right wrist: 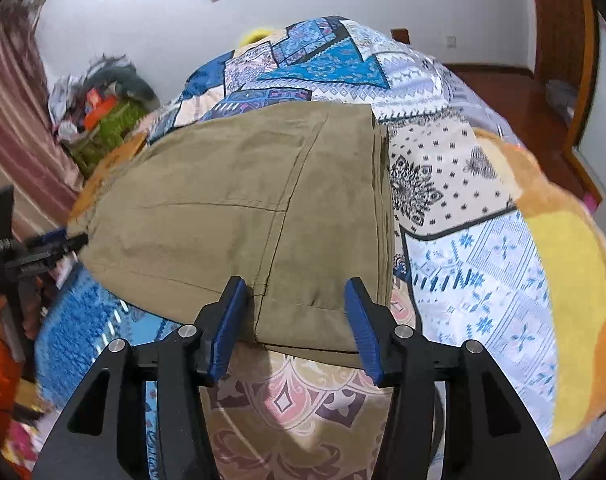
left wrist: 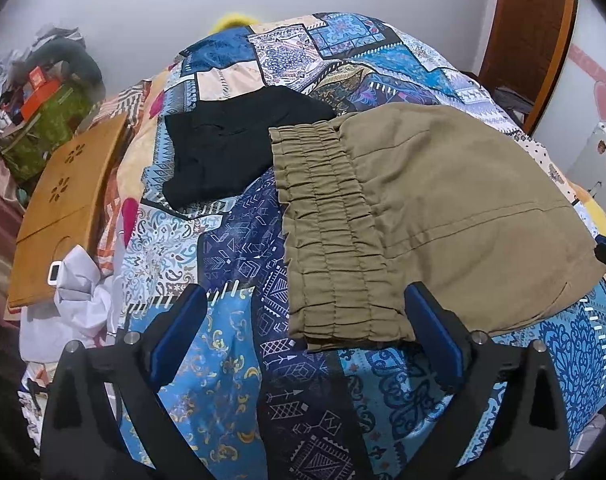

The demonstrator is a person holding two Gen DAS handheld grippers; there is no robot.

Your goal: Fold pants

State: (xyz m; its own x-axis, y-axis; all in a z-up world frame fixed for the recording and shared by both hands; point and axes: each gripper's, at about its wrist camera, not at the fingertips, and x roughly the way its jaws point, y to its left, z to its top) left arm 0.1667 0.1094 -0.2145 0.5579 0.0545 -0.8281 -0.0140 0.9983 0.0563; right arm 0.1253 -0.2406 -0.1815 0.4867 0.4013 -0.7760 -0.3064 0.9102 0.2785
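Now the left gripper (left wrist: 307, 332) hangs wide open over the bedspread (left wrist: 207, 360), empty, the folded pants' (left wrist: 443, 208) elastic waistband (left wrist: 327, 232) corner between its fingers. Rightwards, the right gripper (right wrist: 297, 324) stands half open, pads straddling the pants' near edge, clear of the cloth.

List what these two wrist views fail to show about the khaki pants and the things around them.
- Khaki pants: the layers beneath are hidden by the top layer in both views, so the fold count cannot be told.
- Black garment: left wrist view; its near right corner lies under the pants' waistband, and what kind it is cannot be told.
- Left gripper: right wrist view; cut off by the left edge, blurred.
- Bedside clutter: both views, too small and blurred.
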